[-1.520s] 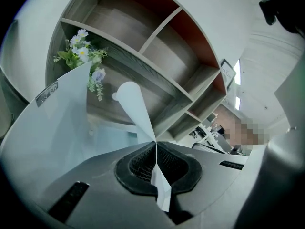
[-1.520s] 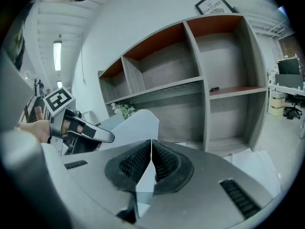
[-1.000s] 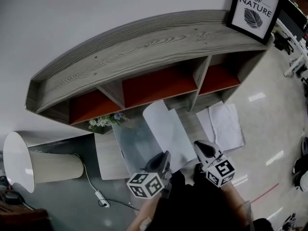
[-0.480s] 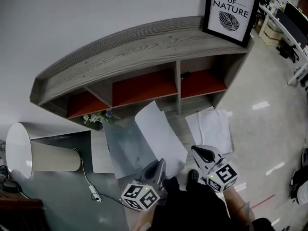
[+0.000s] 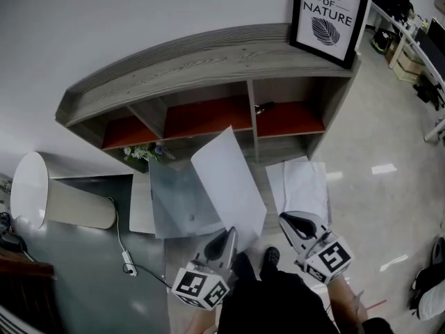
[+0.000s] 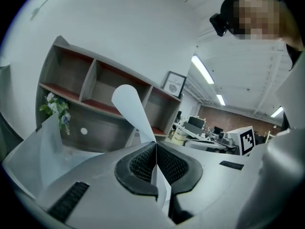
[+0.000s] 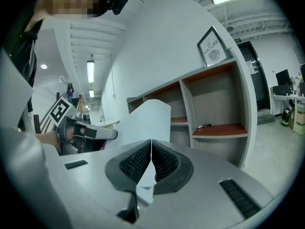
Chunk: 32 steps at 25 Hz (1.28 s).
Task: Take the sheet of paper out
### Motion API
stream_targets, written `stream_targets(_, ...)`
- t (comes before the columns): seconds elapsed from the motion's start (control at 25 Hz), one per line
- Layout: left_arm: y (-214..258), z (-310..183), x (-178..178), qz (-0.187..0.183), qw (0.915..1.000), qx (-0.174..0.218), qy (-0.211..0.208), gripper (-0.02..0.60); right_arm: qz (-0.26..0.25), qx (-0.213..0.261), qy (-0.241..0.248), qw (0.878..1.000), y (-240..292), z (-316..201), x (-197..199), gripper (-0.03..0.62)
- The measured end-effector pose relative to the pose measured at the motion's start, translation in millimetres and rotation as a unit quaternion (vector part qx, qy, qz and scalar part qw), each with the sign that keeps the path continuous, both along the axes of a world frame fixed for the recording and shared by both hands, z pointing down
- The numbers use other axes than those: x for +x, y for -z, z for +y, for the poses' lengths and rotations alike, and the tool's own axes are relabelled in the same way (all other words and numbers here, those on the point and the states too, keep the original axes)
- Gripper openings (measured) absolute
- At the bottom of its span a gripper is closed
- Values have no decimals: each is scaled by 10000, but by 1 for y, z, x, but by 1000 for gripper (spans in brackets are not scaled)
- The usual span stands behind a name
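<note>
Left tool (image 5: 231, 232) near level, pinching sheet of paper (image 5: 226, 179), right tool (image 5: 285, 218) alongside

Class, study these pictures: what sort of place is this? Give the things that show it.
Probably an office or workroom with a home-style corner set up: desks with monitors, strip lights overhead, and a wooden shelf unit with a framed picture.

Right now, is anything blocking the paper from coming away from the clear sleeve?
Nothing visible. The sheet of paper is pinched in the left gripper and the right gripper and held up in open air. The clear sleeve lies flat below it, and the shelf stands behind, apart.
</note>
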<state>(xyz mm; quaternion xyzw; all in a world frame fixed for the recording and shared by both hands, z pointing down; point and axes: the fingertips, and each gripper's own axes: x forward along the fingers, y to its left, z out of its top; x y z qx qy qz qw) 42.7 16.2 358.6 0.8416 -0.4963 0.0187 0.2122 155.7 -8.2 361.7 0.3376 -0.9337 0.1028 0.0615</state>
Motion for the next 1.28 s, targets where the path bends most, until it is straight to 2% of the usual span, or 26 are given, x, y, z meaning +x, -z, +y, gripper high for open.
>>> stream_targets(0.4, 21, 15, -1, -118, 9992, 348, 125, 11, -66, 516, 347, 9980, 35, 15, 5, 14)
stream_targets(1.28, 11, 27, -20, -162, 9992, 285, 235, 12, -88, 428, 386, 9983, 35, 28, -9, 12)
